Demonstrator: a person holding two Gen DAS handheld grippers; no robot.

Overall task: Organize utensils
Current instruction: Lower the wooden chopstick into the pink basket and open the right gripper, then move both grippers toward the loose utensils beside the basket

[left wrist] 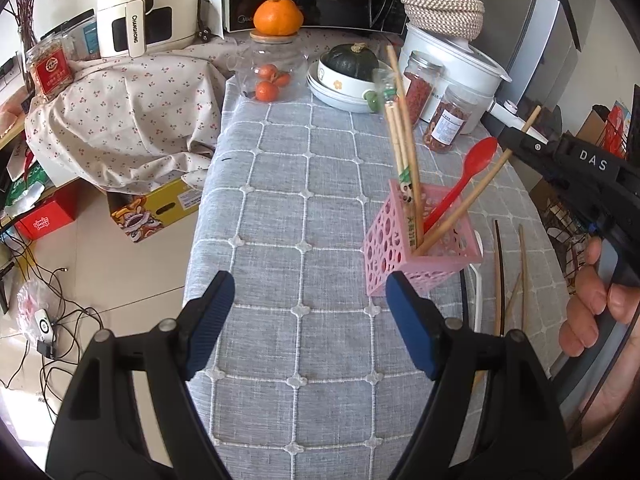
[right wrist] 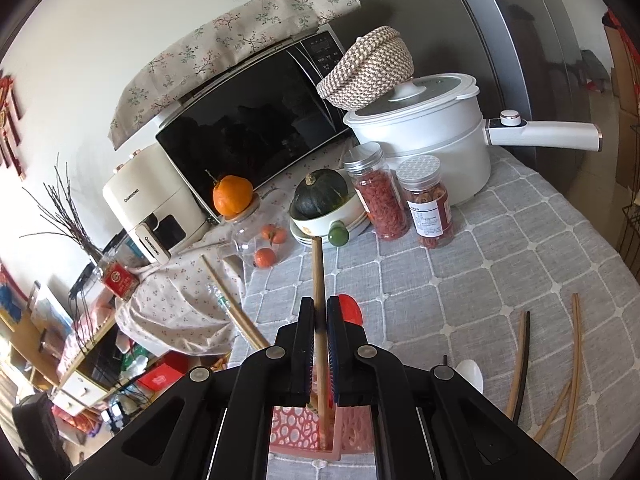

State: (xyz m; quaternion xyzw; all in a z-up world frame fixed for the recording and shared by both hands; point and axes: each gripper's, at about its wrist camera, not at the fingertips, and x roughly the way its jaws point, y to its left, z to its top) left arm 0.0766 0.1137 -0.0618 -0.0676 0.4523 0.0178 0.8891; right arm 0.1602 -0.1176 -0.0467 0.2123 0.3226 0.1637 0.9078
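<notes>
Clamping a bare chopstick (right wrist: 318, 280) between closed jaws, the right gripper (right wrist: 319, 308) holds it tilted over the pink holder (left wrist: 416, 248), its lower end down inside the holder (the upper end sticks out past the fingertips). From the left wrist camera this chopstick (left wrist: 476, 196) leans to the right, up toward the right gripper (left wrist: 516, 134), which a hand (left wrist: 596, 300) grips at the frame's right edge. The holder stands on the grey checked cloth (left wrist: 300, 200) and already contains a red spoon (left wrist: 472, 168) and a bundle of wrapped chopsticks (left wrist: 404, 152) standing nearly upright. The left gripper (left wrist: 308, 300) hovers above the cloth with its jaws wide apart and nothing between them, just beside the holder. More chopsticks (right wrist: 552, 360) lie loose on the cloth to the holder's right, near a white spoon (right wrist: 470, 372).
</notes>
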